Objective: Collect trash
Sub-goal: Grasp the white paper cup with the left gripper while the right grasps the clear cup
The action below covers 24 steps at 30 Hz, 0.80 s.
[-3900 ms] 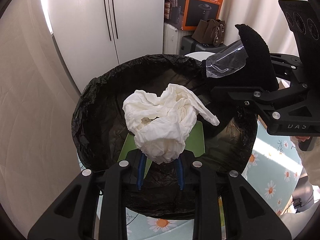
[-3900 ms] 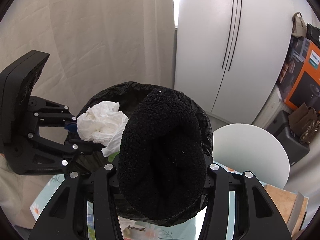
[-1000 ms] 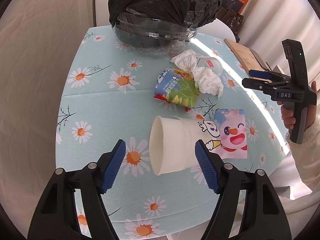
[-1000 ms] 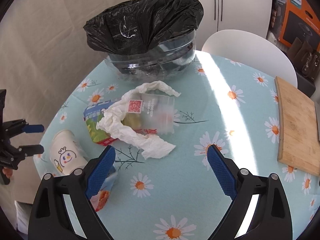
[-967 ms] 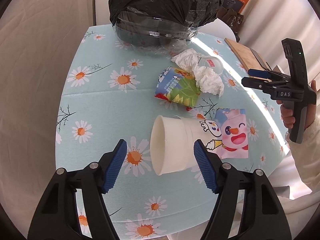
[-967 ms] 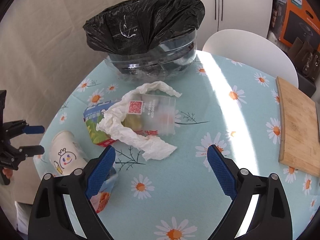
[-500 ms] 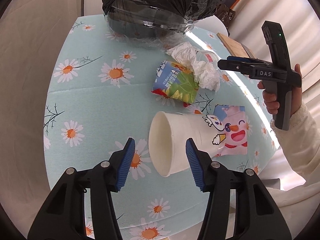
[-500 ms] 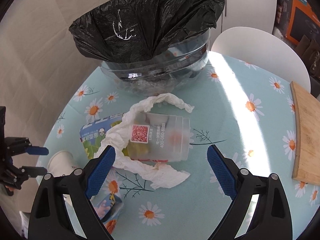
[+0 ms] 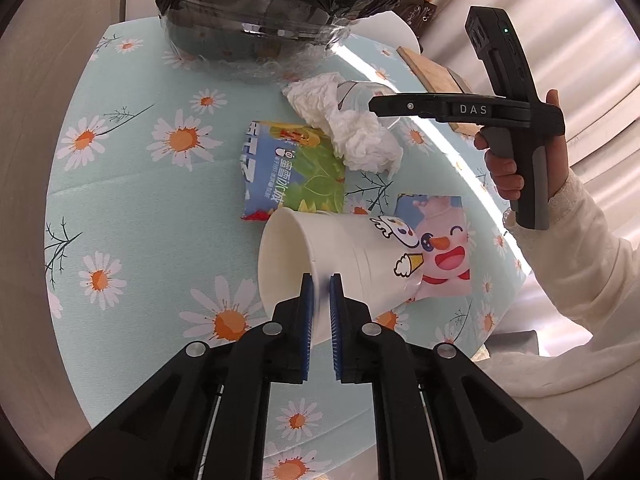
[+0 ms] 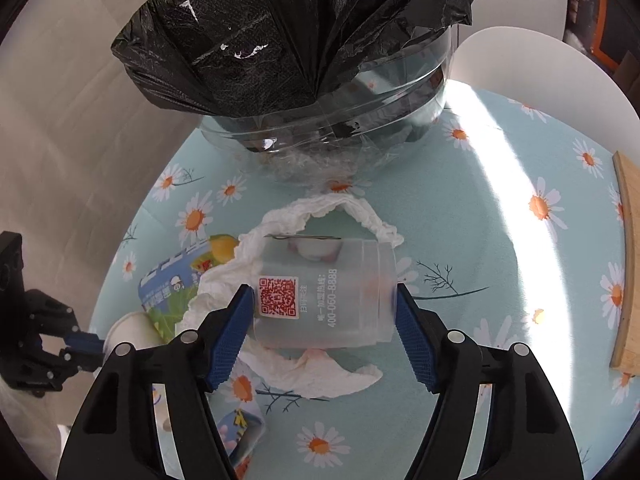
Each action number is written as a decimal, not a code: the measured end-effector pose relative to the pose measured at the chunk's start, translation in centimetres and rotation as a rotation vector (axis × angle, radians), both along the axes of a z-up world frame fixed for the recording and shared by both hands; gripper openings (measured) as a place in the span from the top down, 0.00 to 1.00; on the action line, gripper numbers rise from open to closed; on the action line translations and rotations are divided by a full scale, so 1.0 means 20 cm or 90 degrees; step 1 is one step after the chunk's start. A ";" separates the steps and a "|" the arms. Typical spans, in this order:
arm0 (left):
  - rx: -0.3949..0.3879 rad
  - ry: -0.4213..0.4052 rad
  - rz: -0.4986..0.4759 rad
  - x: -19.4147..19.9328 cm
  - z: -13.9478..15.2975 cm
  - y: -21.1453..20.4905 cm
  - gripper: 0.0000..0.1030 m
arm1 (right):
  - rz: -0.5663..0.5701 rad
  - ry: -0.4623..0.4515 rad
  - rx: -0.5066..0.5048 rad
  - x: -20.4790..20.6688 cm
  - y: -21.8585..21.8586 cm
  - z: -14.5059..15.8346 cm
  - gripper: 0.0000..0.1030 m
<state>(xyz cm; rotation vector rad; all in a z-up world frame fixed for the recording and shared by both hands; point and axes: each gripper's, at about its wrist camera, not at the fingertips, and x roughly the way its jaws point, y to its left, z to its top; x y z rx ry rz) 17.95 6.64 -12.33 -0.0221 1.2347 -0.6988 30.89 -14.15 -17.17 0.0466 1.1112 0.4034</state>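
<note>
1. The left gripper (image 9: pixel 319 286) was clenched on the rim wall of the white paper cup (image 9: pixel 344 256), which lay on its side on the daisy tablecloth (image 9: pixel 132 200), touching a green snack wrapper (image 9: pixel 292 172).
2. The right gripper (image 10: pixel 324 320) stood spread wide, its 2 blue pads (image 10: pixel 230 336) flanking a clear plastic cup (image 10: pixel 324 292) lying on a crumpled tissue (image 10: pixel 320 372); whether they touched it was unclear.
3. The black-lined bin (image 10: pixel 304 60) stood just behind the tissue.

Bin (image 10: pixel 320 128) is blocking the far bench (image 9: pixel 132 216); tissue (image 9: pixel 352 136), wrapper (image 9: pixel 292 172) and paper cup (image 9: pixel 340 264) are crowding the middle (touching each other), left side lying open.
</note>
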 end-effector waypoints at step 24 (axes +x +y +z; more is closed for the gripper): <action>0.108 -0.098 0.059 -0.08 0.27 0.05 0.89 | -0.054 -0.090 -0.013 -0.28 -0.30 0.33 0.36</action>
